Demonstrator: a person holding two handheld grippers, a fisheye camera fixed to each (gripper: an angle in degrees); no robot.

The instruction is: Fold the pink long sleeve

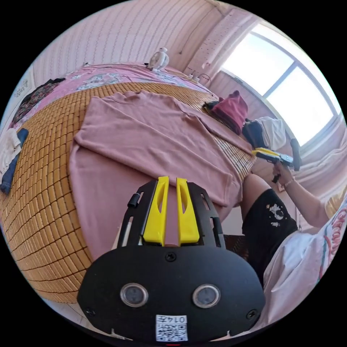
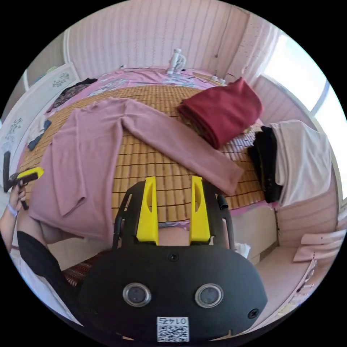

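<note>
The pink long sleeve (image 1: pixel 144 137) lies flat on the bamboo mat (image 1: pixel 43 202) of a bed, its hem hanging over the near edge. One sleeve is folded across the body. In the right gripper view the shirt (image 2: pixel 86 155) has its other sleeve (image 2: pixel 188 148) stretched out over the mat (image 2: pixel 155 170). My left gripper (image 1: pixel 172 179) hovers over the hem, jaws nearly together with nothing between them. My right gripper (image 2: pixel 173 179) hangs open and empty above the bed's edge, near that sleeve's cuff. Each gripper also shows in the other's view, the right gripper (image 1: pixel 274 156) and the left gripper (image 2: pixel 27 176), each held in a hand.
A folded dark red garment (image 2: pixel 224 108) and a black and white stack (image 2: pixel 289 159) lie at the mat's right end. A small fan (image 1: pixel 159 59) stands at the far side. Dark clothes (image 1: pixel 36 95) and a white and blue pile (image 1: pixel 11 155) lie left. The person's leg (image 1: pixel 267 217) stands against the bed.
</note>
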